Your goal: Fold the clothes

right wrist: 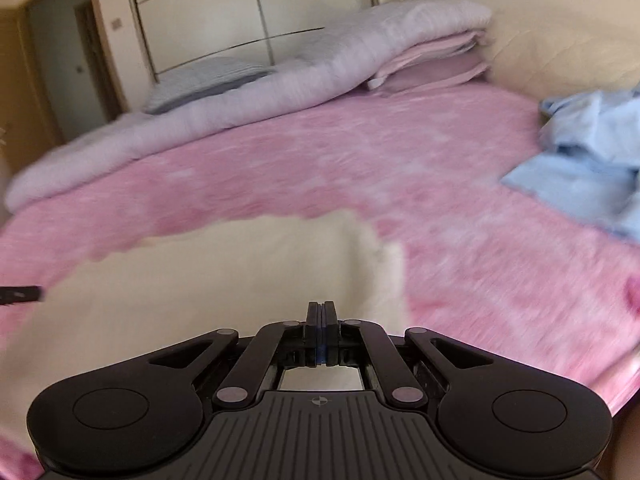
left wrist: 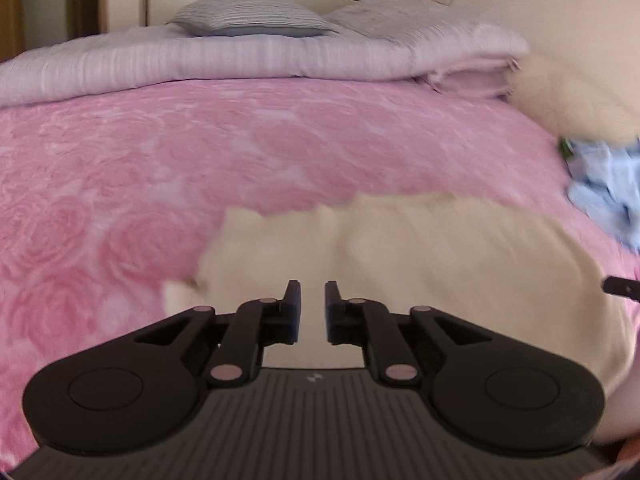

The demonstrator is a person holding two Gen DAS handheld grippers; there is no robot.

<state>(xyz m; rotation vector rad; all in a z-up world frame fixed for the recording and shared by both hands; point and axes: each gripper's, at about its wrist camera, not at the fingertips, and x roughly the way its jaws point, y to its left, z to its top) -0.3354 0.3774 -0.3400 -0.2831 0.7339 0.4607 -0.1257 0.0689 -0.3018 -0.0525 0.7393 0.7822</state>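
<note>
A cream garment point(left wrist: 420, 264) lies spread flat on the pink bed cover point(left wrist: 120, 184), near the bed's front edge. My left gripper point(left wrist: 312, 298) hovers over the garment's left part, open, with nothing between its fingers. In the right wrist view the same cream garment point(right wrist: 192, 280) fills the lower left. My right gripper point(right wrist: 322, 314) is over its right part, shut, with the pads pressed together and no cloth visible between them. Each gripper's tip shows at the edge of the other's view: the right gripper point(left wrist: 620, 286) and the left gripper point(right wrist: 20, 294). Both views are blurred.
A crumpled pile of light blue clothes point(right wrist: 592, 160) lies at the bed's right side, also seen as blue clothes point(left wrist: 604, 184). A folded pale lilac quilt point(left wrist: 248, 60) and a striped pillow point(left wrist: 252, 16) lie at the head. A cream wardrobe point(right wrist: 240, 16) stands behind.
</note>
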